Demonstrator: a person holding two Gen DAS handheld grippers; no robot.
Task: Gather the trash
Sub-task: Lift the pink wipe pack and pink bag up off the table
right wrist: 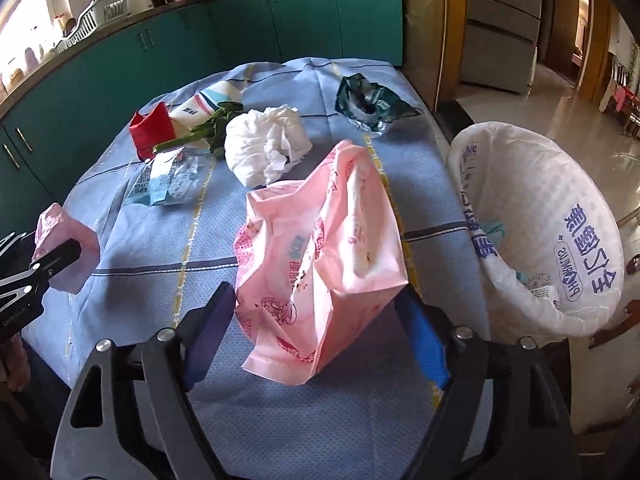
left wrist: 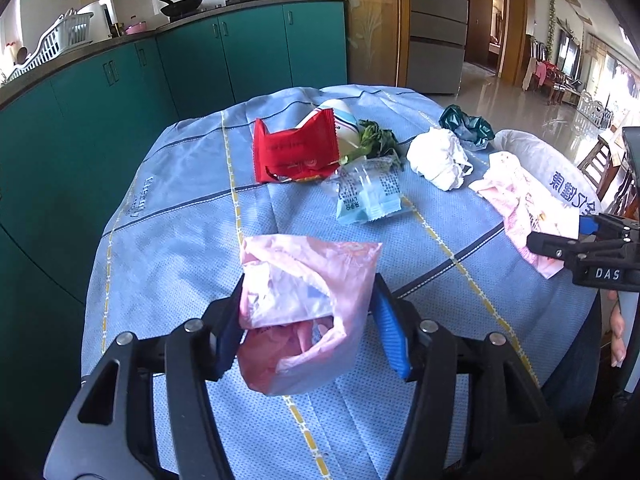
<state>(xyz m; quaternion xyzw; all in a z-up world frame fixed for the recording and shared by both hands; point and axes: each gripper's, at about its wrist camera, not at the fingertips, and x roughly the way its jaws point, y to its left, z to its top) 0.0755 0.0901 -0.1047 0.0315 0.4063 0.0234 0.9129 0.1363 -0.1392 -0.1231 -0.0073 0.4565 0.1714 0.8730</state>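
Observation:
In the left wrist view my left gripper [left wrist: 308,292] is shut on a small pale pink wrapper [left wrist: 304,312], which hangs above the blue tablecloth [left wrist: 180,208]. My right gripper [right wrist: 316,296] stands open around a larger pink bag with red print [right wrist: 320,264]; the bag's sides just reach the blue pads [right wrist: 424,340]. That bag sits at the table's right edge, beside the white-lined bin [right wrist: 540,200]. Farther back lie a red wrapper [left wrist: 296,148], a light blue clear wrapper [left wrist: 368,196], a crumpled white tissue [right wrist: 268,140], a dark green wrapper [right wrist: 368,100], a paper cup [right wrist: 204,108] and a green vegetable stalk [right wrist: 200,132].
Teal cabinets [left wrist: 248,48] with a counter of pots curve around the table's left and far sides. A grey fridge [left wrist: 438,24] and a doorway stand behind on the right. A wooden chair [right wrist: 624,320] stands by the bin. A person's hand [left wrist: 618,332] shows at the right edge.

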